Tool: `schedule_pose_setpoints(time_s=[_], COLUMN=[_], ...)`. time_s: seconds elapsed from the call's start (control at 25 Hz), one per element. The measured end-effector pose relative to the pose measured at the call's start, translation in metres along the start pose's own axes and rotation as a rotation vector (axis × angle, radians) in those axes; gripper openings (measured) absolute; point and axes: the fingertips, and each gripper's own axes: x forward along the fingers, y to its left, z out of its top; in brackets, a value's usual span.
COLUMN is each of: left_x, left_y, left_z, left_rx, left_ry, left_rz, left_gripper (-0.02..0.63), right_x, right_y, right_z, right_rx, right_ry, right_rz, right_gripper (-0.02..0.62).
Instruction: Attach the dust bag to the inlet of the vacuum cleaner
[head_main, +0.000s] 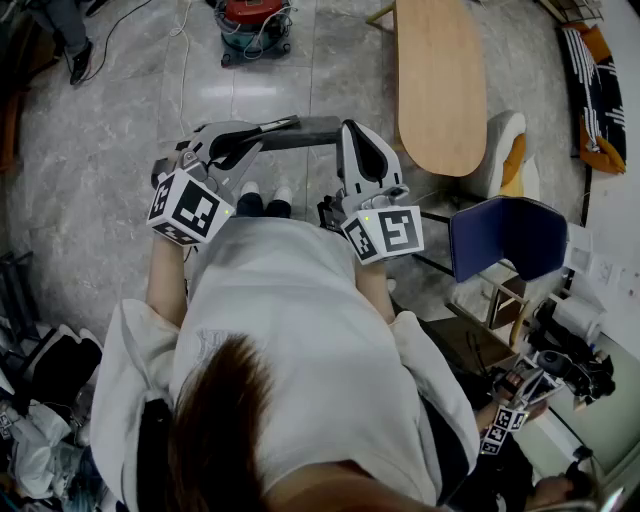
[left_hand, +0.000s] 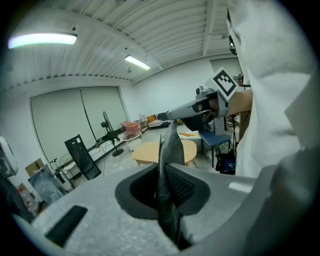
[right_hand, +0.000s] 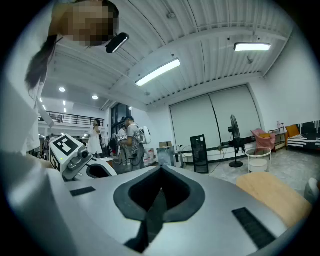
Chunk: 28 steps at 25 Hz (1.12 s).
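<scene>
The left gripper (left_hand: 167, 170) is clamped on a thin grey fabric dust bag (left_hand: 171, 142). Its two dark pads press on either side of the sheet, which stands edge-on between them and sticks out past the tips. In the head view the bag runs as a dark grey band from those tips across to the right. It ends just beside the tip of the right gripper (head_main: 352, 128); whether it touches that tip I cannot tell. The right gripper's jaws are pressed together with nothing between them, and in its own view only the dark pads meet in a seam. Both grippers are held out side by side in front of a person in a white shirt (head_main: 300, 320), each with its black-and-white marker cube nearest the body. The toes of two white shoes (head_main: 265, 192) show on the floor between them. The red and grey canister vacuum cleaner (head_main: 255, 25) stands on the grey marbled tile floor (head_main: 100, 130) well ahead of the grippers and far from the bag. Cable or hose is looped over its top, and its inlet cannot be made out. To its right stands a long oval table with a light wooden top (head_main: 437, 85), and nearer on the right is a blue padded chair (head_main: 505, 238).
</scene>
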Motion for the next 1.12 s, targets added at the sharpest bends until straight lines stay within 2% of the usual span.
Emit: schedule_pose_setpoints(time_s=[0.56,0.72,0.92,1.12], left_x=[0.014,0.018,0.020,0.027], left_y=[-0.012,-0.016,-0.017,-0.020], left_z=[0.016,0.017,0.019,0.014], left_rx=[-0.004,-0.007,-0.014,-0.034], left_ry=[-0.005,-0.005,0.005,0.016], left_rz=[0.022,0.036,0.067,0.059], left_gripper=[0.038,0.038,0.038,0.038], right_x=[-0.012,-0.021,-0.031,-0.029], right_y=[-0.018,-0.022,-0.031,-0.040], right_z=[0.002,0.002,-0.002,-0.006], right_rx=[-0.030,-0.007,0.003,0.024], right_ry=[-0.001,-0.028,-0.018,-0.013], right_rz=[0.029,0.054,0.040,0.034], right_gripper=[0.002,0.002,0.002,0.002])
